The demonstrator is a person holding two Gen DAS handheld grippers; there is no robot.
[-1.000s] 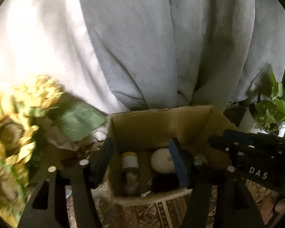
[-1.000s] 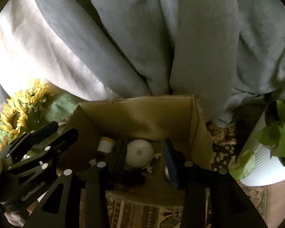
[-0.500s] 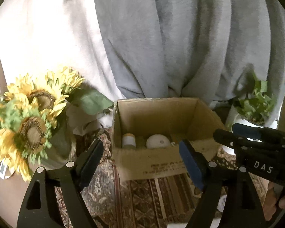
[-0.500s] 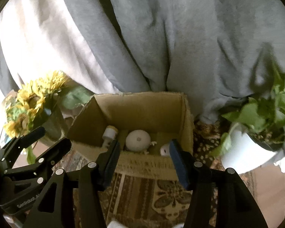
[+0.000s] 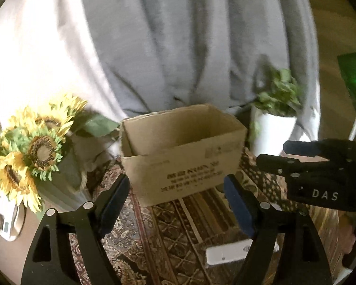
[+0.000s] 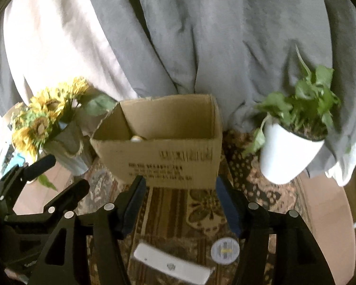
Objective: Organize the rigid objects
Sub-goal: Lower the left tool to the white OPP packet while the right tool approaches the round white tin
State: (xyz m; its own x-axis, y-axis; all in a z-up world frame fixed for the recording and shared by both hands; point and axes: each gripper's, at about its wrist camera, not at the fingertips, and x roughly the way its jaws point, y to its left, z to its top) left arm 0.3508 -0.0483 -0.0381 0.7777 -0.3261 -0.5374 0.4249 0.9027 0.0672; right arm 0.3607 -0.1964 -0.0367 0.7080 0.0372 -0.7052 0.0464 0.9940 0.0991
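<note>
A grey curtain point(image 6: 201, 47) hangs behind the patterned rug point(image 6: 201, 209), where the open cardboard box point(image 6: 163, 152) stands at the far edge between a sunflower vase point(image 6: 66, 142) and a white potted plant point(image 6: 287, 156). Near the rug's front edge lie a flat white bar point(image 6: 170, 263) and a small round disc point(image 6: 225, 250). The left gripper point(image 5: 175, 204) holds nothing, fingers spread; the right gripper point(image 6: 179, 204) is empty too, its jaws having just opened wider.

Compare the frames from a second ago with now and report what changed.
Both grippers have pulled back out of the cardboard box. The left gripper and right gripper have just been opening, with nothing between their jaws. The items they hovered over stay in the box. A white flat device and a round disc on the rug have come into view. Box, sunflowers and potted plant stay put.
</note>
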